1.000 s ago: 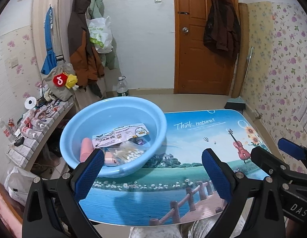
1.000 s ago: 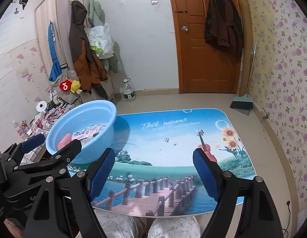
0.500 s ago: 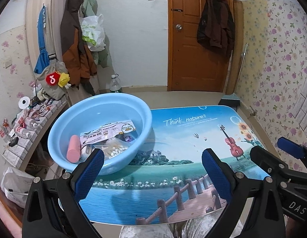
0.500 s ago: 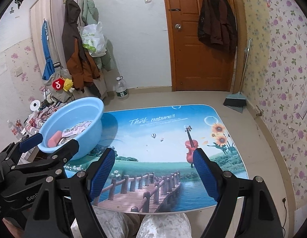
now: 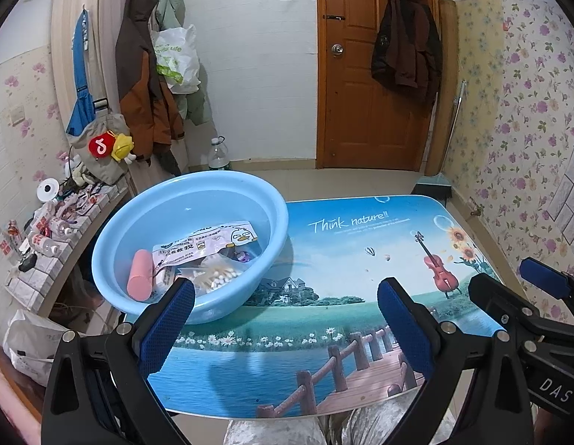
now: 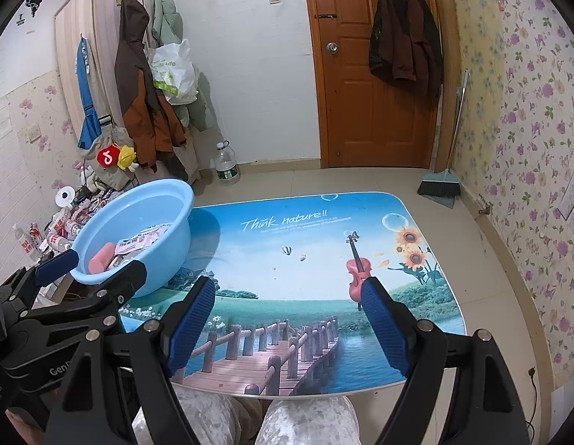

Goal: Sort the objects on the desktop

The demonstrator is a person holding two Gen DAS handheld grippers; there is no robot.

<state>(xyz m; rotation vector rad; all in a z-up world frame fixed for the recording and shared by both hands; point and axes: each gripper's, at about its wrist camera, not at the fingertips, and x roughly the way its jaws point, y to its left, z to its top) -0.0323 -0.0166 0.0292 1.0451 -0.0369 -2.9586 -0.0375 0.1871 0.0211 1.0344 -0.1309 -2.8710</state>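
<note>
Left gripper (image 5: 285, 319) and right gripper (image 6: 288, 317), jaws apart and empty, above the printed table (image 6: 309, 237). Blue basin (image 5: 190, 241) at its left edge holds a pink cylinder (image 5: 140, 274), a packet (image 5: 205, 243) and, apparently, cotton swabs (image 5: 220, 276).

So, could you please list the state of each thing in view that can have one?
Left gripper: open, holding nothing.
Right gripper: open, holding nothing.
Blue basin: upright on the table's left corner, holding a pink tube, a printed packet and a bag of cotton swabs.
Door: shut.
Water bottle: upright on the floor.
</note>
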